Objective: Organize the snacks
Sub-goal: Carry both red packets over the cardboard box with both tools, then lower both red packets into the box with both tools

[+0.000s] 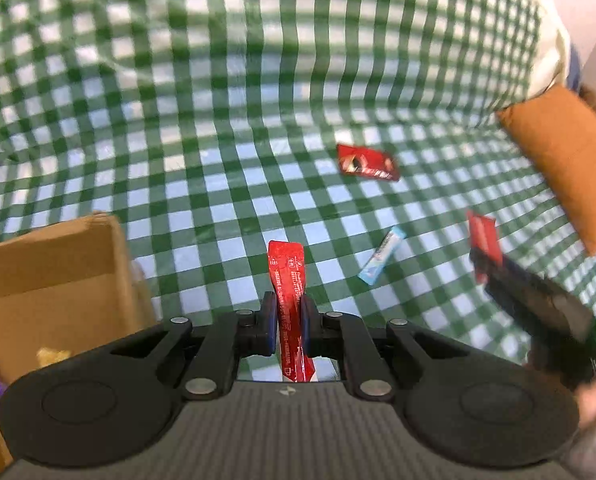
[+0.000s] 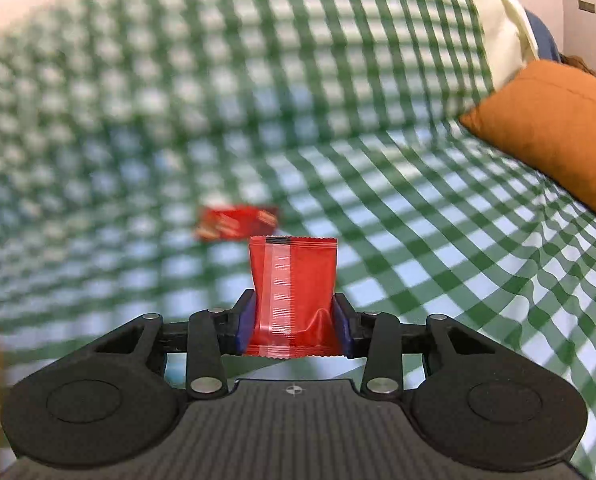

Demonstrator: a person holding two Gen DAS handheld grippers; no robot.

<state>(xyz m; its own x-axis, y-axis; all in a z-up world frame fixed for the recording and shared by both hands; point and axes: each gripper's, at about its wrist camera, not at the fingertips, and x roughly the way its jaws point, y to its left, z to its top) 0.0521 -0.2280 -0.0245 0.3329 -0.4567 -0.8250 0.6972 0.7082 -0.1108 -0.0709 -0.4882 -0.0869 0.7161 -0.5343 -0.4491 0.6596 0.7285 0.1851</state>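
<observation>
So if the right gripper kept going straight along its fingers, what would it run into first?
The right gripper, shut on a red snack packet, points at the checked cloth. The flat red packet lies just left of that line, so probably bare cloth first, though blur leaves depth unclear.

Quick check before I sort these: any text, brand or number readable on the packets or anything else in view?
None legible.
Slim red sachet held by the left gripper: white print along it, too small and blurred to read.
Red packet held by the right gripper: only dash marks on its seam, no words.
Red packet on the cloth: print blurred.
Blue-white stick: print blurred.
</observation>
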